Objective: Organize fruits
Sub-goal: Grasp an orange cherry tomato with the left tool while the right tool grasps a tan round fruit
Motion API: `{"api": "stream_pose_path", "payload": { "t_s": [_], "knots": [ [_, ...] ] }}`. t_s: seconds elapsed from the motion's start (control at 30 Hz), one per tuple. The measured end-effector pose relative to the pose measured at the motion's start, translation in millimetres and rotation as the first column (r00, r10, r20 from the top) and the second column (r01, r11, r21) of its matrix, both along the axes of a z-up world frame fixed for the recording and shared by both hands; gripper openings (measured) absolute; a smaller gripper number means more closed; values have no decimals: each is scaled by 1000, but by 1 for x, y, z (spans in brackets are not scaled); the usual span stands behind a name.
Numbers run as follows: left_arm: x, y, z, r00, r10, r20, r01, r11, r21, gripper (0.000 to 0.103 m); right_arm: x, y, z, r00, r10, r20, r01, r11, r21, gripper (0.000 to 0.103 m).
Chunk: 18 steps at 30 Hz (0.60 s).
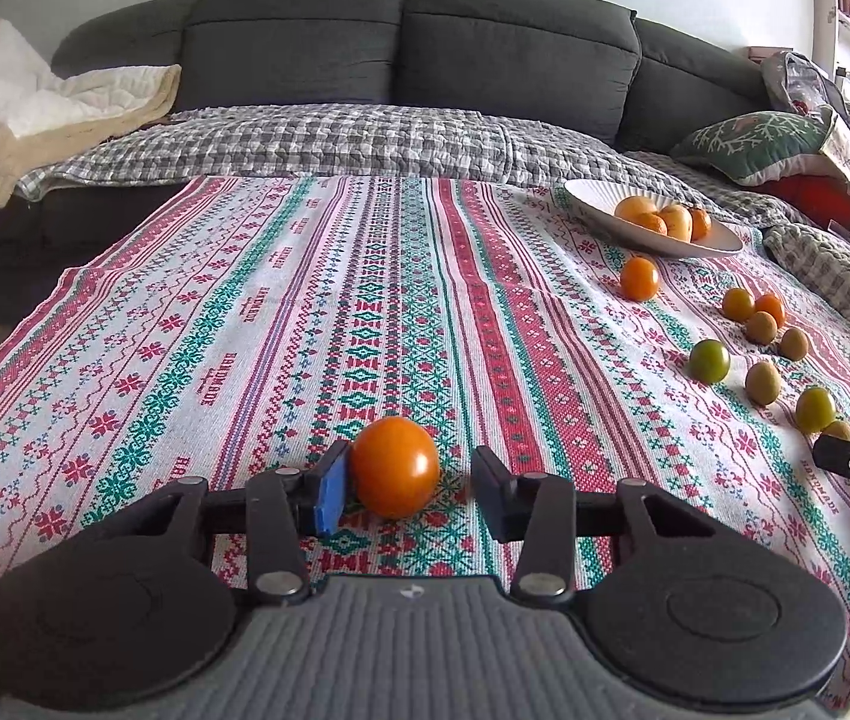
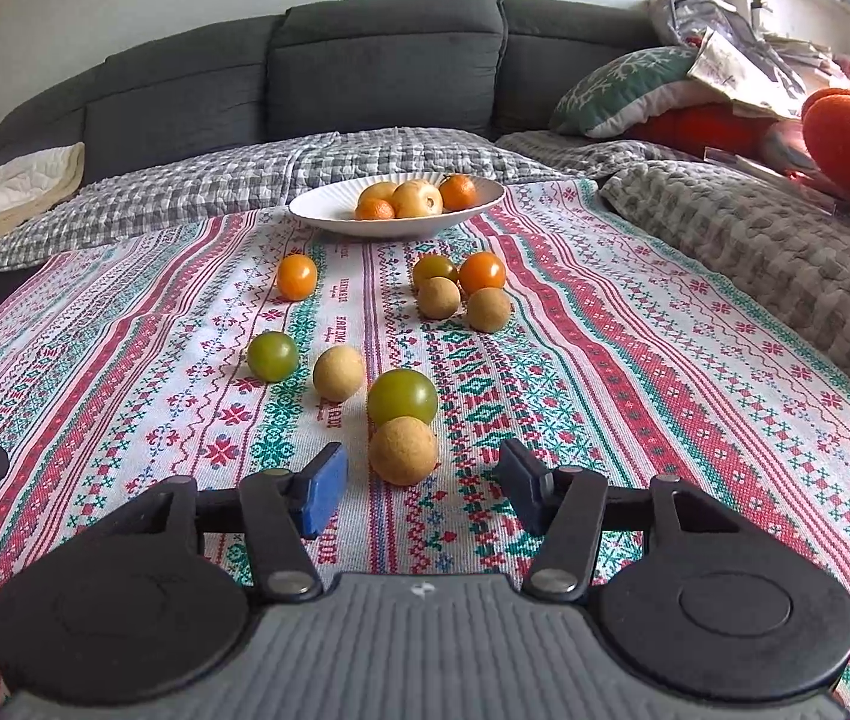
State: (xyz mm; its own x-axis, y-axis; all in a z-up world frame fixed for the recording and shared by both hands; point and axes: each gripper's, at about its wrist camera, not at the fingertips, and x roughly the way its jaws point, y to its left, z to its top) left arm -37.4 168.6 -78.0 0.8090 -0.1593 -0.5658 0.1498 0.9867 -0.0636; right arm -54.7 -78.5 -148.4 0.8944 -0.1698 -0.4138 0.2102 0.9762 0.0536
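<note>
My left gripper (image 1: 410,483) is open around an orange tomato (image 1: 395,467) that rests on the patterned cloth and touches the left blue pad. My right gripper (image 2: 419,489) is open, with a tan round fruit (image 2: 404,450) just in front of its fingers. A green tomato (image 2: 402,396) sits right behind that fruit. Several more orange, green and tan fruits lie scattered on the cloth. A white plate (image 2: 317,207) at the far end holds several orange and yellow fruits; it also shows in the left wrist view (image 1: 592,195).
The striped red, green and white cloth (image 1: 305,330) covers a bed-like surface in front of a grey sofa (image 1: 413,42). A knitted grey blanket (image 2: 754,240) and pillows lie along the right edge. A cream blanket (image 1: 35,114) lies at far left.
</note>
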Motion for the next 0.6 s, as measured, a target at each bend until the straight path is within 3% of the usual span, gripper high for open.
{"api": "stream_pose_path", "payload": {
  "t_s": [0.13, 0.37, 0.6],
  "knots": [
    [4, -4, 1, 1000, 9, -1, -9, 1000, -7, 32, 2, -1, 0, 1000, 0, 1, 0, 1000, 11, 39],
    [10, -11, 2, 1000, 20, -10, -20, 999, -31, 31, 2, 4, -1, 1000, 21, 8, -20, 1000, -15, 23],
    [16, -22, 4, 1000, -12, -18, 11, 999, -40, 31, 2, 2, 1, 1000, 13, 16, -13, 1000, -6, 22]
  ]
}}
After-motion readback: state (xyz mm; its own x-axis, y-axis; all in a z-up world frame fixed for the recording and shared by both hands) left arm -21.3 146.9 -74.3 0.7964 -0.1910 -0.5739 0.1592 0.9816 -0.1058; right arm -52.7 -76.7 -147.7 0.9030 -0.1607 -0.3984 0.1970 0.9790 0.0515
